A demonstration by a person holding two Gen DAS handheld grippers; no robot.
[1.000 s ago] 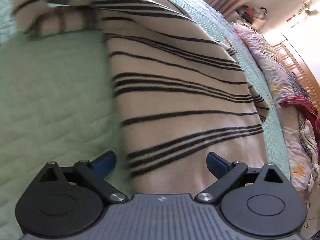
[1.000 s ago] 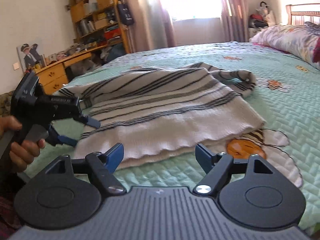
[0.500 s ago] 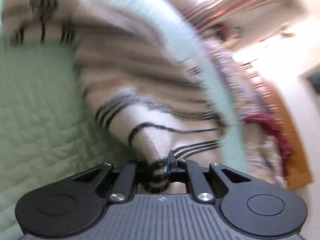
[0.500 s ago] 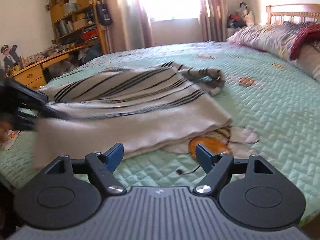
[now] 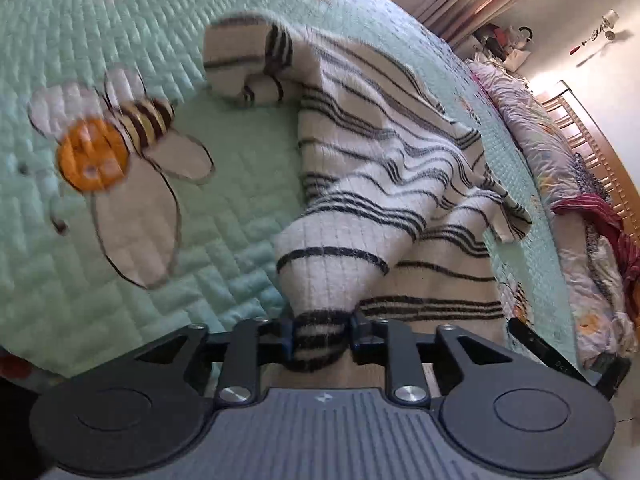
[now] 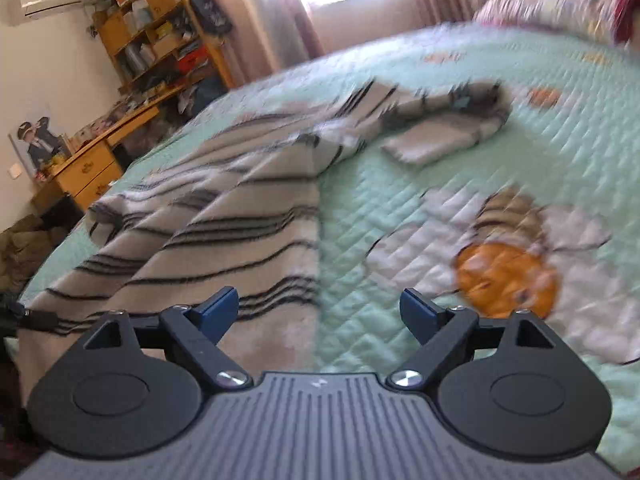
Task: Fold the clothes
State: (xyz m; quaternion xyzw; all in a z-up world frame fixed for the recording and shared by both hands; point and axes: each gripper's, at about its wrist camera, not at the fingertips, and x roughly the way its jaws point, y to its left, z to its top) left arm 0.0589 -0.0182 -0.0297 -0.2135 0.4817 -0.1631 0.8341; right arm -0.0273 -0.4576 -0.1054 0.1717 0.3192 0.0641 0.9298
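Quilt point(image 5: 120, 40), pale green and stitched in squares, is covering the bed and filling the left side of the left wrist view, and a bee motif point(image 5: 112, 136) with an orange round patch is lying on it well left of the garment. To the right of the bee, the striped sweater point(image 5: 368, 152), cream with thin black stripes, is lying across the quilt, with a folded sleeve point(image 5: 248, 68) resting at its far left corner. Nearer the camera, one part of the sweater is rising off the bed in a bunched column into the left gripper point(image 5: 320, 340). Its jaws have just been opening a little, yet the blue pads are pressing on the banded edge of the knit from both sides, so the cloth is being pinched there. Further right, floral bedding point(image 5: 560, 168) is piled beside a wooden headboard point(image 5: 592, 136).

In the right wrist view, which is blurred, wooden shelves point(image 6: 152, 36) and a desk point(image 6: 92, 160) are standing at the far left by the wall. The sweater point(image 6: 224, 208) is spreading over the left half of the bed, and the bee motif point(image 6: 508, 280) is showing to its right. The right gripper point(image 6: 320, 312) is hovering above the sweater's near edge, its jaws having just been opening wider, and they are standing well spread with nothing between them.
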